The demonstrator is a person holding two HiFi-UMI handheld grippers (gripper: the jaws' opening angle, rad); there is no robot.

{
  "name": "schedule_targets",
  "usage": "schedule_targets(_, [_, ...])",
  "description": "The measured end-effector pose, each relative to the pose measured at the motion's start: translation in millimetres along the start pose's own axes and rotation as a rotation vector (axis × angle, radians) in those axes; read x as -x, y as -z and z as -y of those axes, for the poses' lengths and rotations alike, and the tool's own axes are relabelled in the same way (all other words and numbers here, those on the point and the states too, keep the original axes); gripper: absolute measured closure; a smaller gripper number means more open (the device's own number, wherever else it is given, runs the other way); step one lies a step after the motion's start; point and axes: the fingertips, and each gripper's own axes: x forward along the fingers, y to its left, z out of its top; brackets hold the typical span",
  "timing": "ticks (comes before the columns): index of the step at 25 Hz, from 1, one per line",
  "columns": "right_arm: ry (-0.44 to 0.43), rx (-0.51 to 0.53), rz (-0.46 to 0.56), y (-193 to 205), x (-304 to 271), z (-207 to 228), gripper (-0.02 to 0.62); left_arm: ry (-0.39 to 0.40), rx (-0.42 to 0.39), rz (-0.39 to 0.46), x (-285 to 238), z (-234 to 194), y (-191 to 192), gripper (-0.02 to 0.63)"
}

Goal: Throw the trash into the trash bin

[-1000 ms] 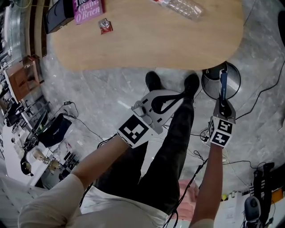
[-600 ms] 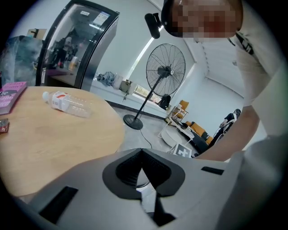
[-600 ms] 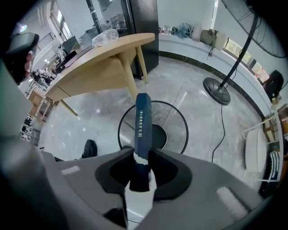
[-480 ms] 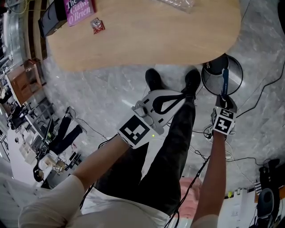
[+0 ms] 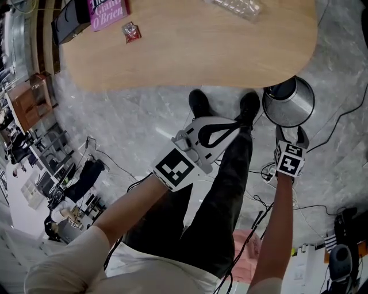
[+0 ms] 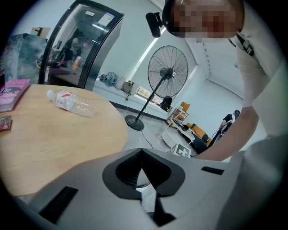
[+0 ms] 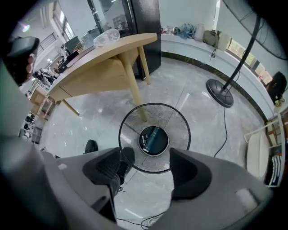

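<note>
Two jaws of the right gripper (image 7: 145,173) have just swung wide, with nothing between them, and they point down over the mesh trash bin (image 7: 177,128) on the floor. Blue tube-like trash (image 7: 154,138) lies at the bin's bottom. To the left, the left gripper (image 6: 143,173) is pressed together, empty. On the far desk (image 5: 190,51): plastic bottle (image 5: 233,7), red wrapper (image 5: 131,32), pink book (image 5: 107,12).

A pink book (image 5: 107,11) on the table (image 5: 190,54), upper left of the head view, reads "O'Brien"; nothing else is legible.
</note>
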Motion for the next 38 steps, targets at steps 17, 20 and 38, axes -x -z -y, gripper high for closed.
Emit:
schedule_targets(17, [-0.026,0.145,0.02,-61,62,-17,0.239,-0.079,0.007,0.11,53,-20,-38,0.598])
schedule_targets(20, [-0.033,0.182,0.039,-83,70,-21,0.239,-0.096,0.012,0.13,61,-24,-44,0.598])
schedule_targets(38, [-0.121,0.422,0.178,-238,118,-82,0.219,-0.184,0.058,0.218,113,-41,-67,0.598])
